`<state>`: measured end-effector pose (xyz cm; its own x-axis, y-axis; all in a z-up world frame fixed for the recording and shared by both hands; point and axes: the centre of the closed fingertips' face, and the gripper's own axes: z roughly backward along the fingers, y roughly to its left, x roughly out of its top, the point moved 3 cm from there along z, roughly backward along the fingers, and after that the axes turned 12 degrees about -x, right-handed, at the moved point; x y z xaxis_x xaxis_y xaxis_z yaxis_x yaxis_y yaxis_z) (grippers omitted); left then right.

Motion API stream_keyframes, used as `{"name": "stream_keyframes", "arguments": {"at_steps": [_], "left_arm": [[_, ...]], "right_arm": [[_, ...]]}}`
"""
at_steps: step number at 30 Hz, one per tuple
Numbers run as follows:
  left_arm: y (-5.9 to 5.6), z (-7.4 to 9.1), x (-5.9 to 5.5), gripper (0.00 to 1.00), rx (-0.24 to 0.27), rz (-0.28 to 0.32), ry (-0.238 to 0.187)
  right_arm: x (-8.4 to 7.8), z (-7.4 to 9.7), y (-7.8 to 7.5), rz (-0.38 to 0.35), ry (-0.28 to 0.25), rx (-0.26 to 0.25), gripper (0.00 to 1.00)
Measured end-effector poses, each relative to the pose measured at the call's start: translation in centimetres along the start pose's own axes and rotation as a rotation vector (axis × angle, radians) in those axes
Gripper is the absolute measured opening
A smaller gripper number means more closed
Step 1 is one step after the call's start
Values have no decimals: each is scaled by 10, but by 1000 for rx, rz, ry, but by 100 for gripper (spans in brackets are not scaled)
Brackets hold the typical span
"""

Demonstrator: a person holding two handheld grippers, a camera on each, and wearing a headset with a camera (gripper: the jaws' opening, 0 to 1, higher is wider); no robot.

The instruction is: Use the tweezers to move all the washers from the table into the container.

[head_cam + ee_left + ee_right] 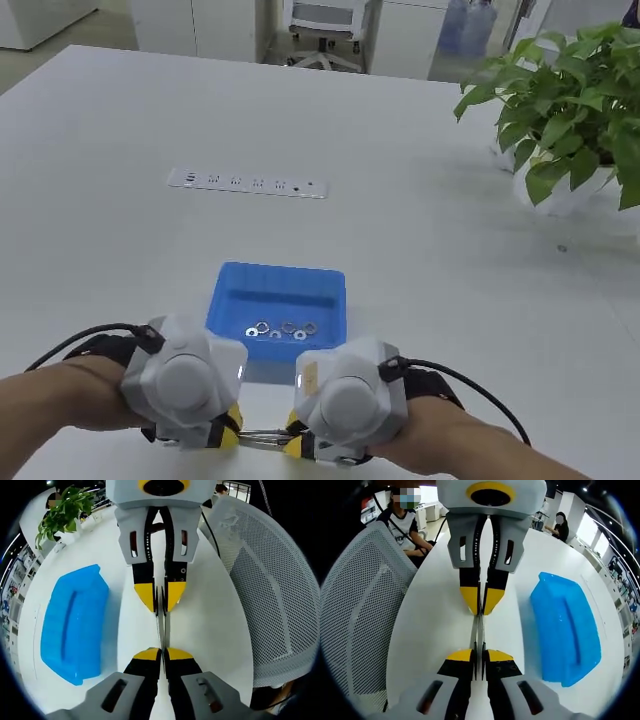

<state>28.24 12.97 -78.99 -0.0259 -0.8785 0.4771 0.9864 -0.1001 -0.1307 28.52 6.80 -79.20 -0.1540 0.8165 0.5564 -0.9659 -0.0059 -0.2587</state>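
Yellow-tipped jaws of the left gripper closed on one end of the thin metal tweezers. Jaws of the right gripper closed on the other end, facing the left, tips nearly meeting. Tweezers held between them over the white table. Blue container just beyond both grippers, apart from the jaws. Washers clustered inside, by its near wall. Power strip farther back.

No text, brand, number or sign can be read. The white power strip on the tabletop carries small dark marks, too tiny to make out; a pale sticker on the right gripper is equally illegible.
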Motion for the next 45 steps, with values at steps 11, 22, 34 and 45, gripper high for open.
{"name": "stream_keyframes", "arguments": {"at_steps": [11,22,34,45], "left_arm": [[3,1,0,9,-5,5,-7],[3,1,-1,13,-3,7,3],[1,11,-6,21,29,46,2],[-6,26,-9,28,83,101,-50]], "right_arm": [[-1,0,-1,-23,0,6,12],[-2,2,-3,-23,-3,-4,19],[-3,6,-4,-33,-6,-29,27],[-3,18,-9,-82,-25,-63,34]]}}
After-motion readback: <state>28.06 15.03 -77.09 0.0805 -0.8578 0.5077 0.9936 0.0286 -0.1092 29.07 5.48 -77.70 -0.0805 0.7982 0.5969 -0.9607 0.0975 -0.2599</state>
